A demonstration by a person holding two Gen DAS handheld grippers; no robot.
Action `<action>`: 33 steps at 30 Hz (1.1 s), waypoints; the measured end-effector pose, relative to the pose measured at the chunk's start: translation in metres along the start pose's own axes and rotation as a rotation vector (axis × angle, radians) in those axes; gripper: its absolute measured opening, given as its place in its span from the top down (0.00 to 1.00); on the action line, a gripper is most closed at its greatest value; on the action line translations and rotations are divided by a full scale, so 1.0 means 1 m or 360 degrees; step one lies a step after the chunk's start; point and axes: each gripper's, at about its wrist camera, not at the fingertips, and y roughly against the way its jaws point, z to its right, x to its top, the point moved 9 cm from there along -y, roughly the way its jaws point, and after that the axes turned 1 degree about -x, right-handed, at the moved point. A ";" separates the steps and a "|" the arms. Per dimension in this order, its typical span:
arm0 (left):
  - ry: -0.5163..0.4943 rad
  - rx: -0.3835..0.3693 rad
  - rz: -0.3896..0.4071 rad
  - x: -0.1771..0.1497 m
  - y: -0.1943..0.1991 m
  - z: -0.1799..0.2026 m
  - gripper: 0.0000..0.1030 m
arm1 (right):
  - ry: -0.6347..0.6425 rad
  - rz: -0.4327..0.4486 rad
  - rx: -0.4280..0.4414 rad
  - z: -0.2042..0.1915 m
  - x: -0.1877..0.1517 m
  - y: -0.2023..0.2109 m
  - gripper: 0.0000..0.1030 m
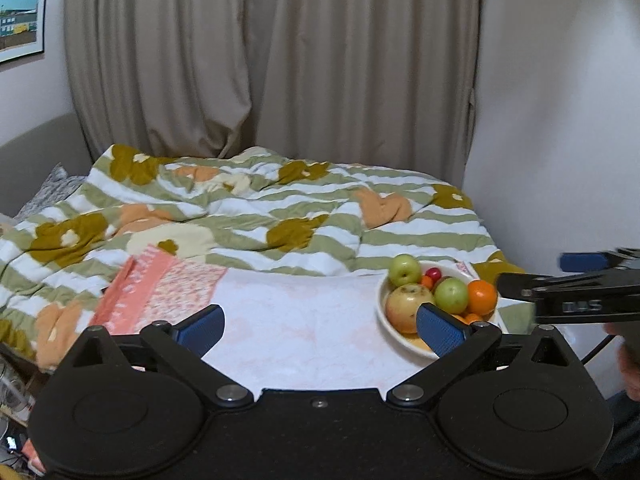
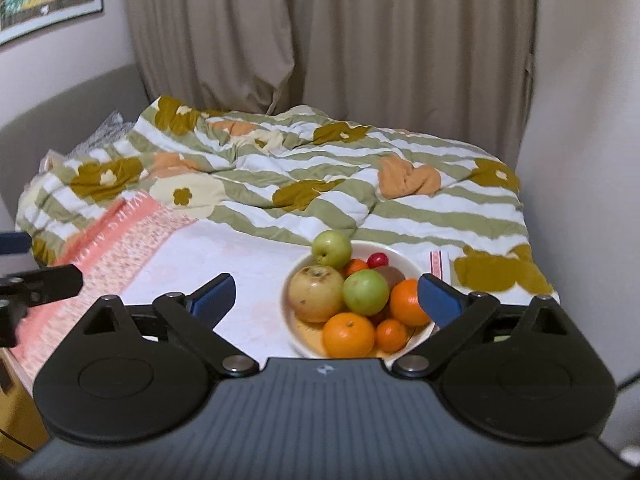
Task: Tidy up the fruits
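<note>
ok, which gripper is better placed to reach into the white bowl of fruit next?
Right, probably. The white bowl lies between the right gripper's open fingers in its view; for the left gripper, also open and empty, the bowl sits off past its right-hand finger.

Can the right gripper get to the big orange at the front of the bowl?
Probably yes. The right gripper is open and empty, and the big orange sits on top at the near edge of the bowl, right below it. Nothing lies in between; the other fruits only crowd its sides.
</note>
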 end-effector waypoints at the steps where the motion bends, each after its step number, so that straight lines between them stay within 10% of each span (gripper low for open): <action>1: 0.0006 0.0004 -0.0004 0.000 0.003 -0.005 0.00 | -0.0023 -0.0012 -0.0013 -0.003 -0.002 0.007 0.00; 33: -0.0056 -0.0065 -0.0018 -0.033 0.038 -0.081 0.00 | -0.0224 -0.0171 -0.0267 -0.074 -0.060 0.060 0.00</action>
